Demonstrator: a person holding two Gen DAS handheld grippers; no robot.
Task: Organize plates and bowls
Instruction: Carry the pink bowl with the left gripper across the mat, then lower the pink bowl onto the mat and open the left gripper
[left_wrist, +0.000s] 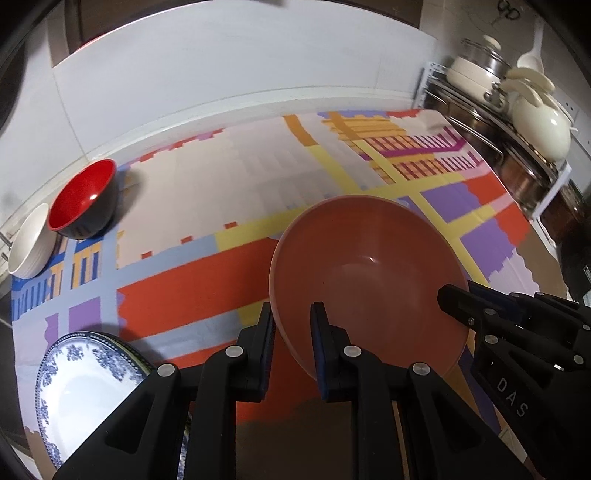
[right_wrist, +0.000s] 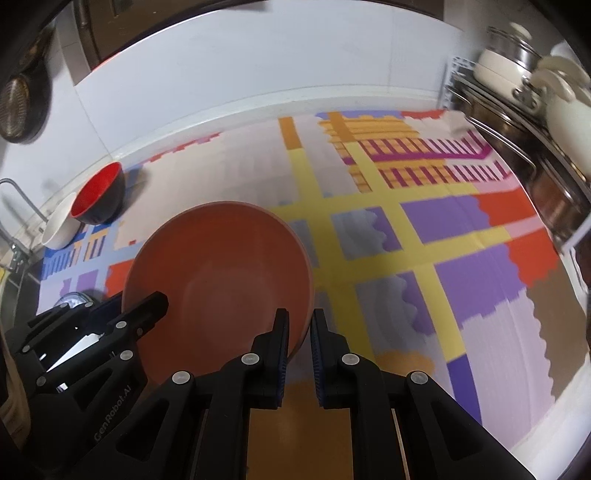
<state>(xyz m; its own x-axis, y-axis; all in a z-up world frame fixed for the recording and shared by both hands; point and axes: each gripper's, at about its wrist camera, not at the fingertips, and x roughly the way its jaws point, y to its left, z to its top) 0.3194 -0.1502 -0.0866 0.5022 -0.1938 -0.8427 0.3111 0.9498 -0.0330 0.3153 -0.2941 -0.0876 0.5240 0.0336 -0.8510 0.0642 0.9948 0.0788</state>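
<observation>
A wide terracotta bowl (left_wrist: 369, 273) (right_wrist: 221, 273) hangs tilted above the patterned mat, carried by both grippers. My left gripper (left_wrist: 291, 325) is shut on the bowl's left rim, one pad inside and one outside. My right gripper (right_wrist: 299, 328) is shut on the opposite rim in the same way. A red-lined black bowl (left_wrist: 85, 199) (right_wrist: 98, 194) leans against a white ribbed bowl (left_wrist: 29, 240) (right_wrist: 61, 225) at the mat's far left. A blue-and-white plate (left_wrist: 85, 376) lies on top of a stack at the near left, partly hidden by my left gripper.
A colourful patterned mat (left_wrist: 229, 177) (right_wrist: 461, 236) covers the counter up to the white wall. A metal rack (left_wrist: 480, 129) (right_wrist: 517, 147) with pots and cream cookware (left_wrist: 539, 122) stands at the far right. A pan hangs on the wall at upper left (right_wrist: 18, 99).
</observation>
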